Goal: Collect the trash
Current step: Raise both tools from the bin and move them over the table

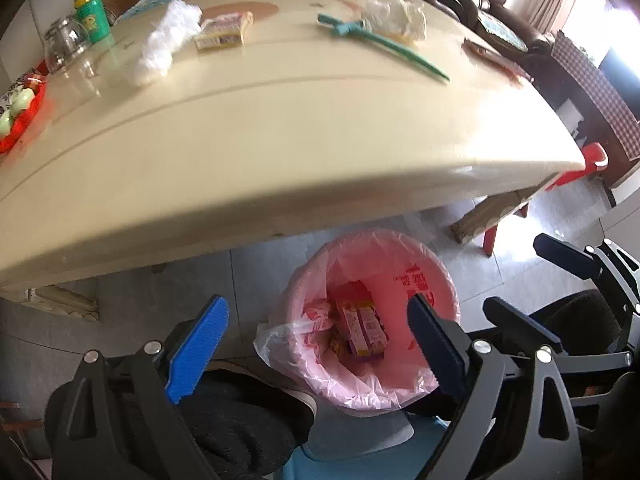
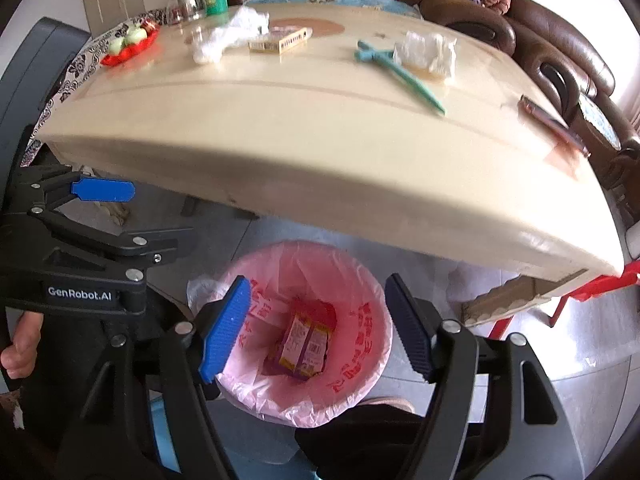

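Note:
A bin with a pink liner (image 1: 424, 280) stands on the floor under the table's near edge, with colourful snack wrappers (image 1: 360, 328) at its bottom. My left gripper (image 1: 316, 308) hangs open above it, nothing between its blue pads. My right gripper (image 2: 318, 282) is open and empty over the same bin (image 2: 360, 300), beside the left one. On the cream table (image 1: 280, 140) lie crumpled white plastic (image 1: 168, 40), a flat snack box (image 1: 224, 30), a crumpled clear bag (image 1: 394, 18), a teal stick (image 1: 380, 46) and a brown wrapper (image 1: 496, 60).
A green bottle (image 1: 92, 12), a glass jar (image 1: 66, 42) and a red fruit plate (image 1: 20, 120) stand at the table's far left. A brown sofa (image 2: 560, 40) runs behind the table. A red stool (image 1: 592, 164) and cardboard (image 1: 492, 216) sit at the right.

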### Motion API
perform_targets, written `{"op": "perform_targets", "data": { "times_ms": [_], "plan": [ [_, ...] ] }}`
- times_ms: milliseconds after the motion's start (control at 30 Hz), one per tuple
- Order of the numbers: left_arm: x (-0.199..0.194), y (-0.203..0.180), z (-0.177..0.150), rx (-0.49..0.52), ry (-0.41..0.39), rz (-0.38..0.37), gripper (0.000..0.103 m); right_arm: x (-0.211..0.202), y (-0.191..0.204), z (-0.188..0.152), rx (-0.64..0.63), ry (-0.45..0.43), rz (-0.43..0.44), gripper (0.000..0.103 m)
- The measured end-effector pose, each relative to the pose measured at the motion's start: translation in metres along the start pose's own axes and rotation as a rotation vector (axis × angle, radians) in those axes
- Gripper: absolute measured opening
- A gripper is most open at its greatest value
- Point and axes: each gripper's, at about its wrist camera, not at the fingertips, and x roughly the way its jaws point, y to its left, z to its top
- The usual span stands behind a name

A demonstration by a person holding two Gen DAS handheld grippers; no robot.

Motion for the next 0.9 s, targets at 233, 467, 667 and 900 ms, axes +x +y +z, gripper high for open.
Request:
{"op": "perform_targets", "data": {
  "times_ms": [233, 467, 667, 900],
  "plan": [
    [-0.028, 0.009, 0.019, -0.003, -0.055, 0.027, 0.093, -0.021, -0.001, 0.02, -0.017, -0.06, 0.011, 0.071],
    [-0.055, 0.02, 0.047, -0.002, -0.113, 0.075, 0.094, -0.04, -0.007, 0.046, -0.035, -0.129, 0.001, 0.075],
    [-0.067, 0.023, 0.072, 0.023, -0.148, 0.097, 0.095, -0.045, -0.013, 0.067, -0.048, -0.169, 0.004, 0.076],
    [-0.058, 0.034, 0.106, 0.048, -0.154, 0.116, 0.095, -0.036, -0.025, 0.093, -0.035, -0.184, 0.034, 0.077]
  ]
}}
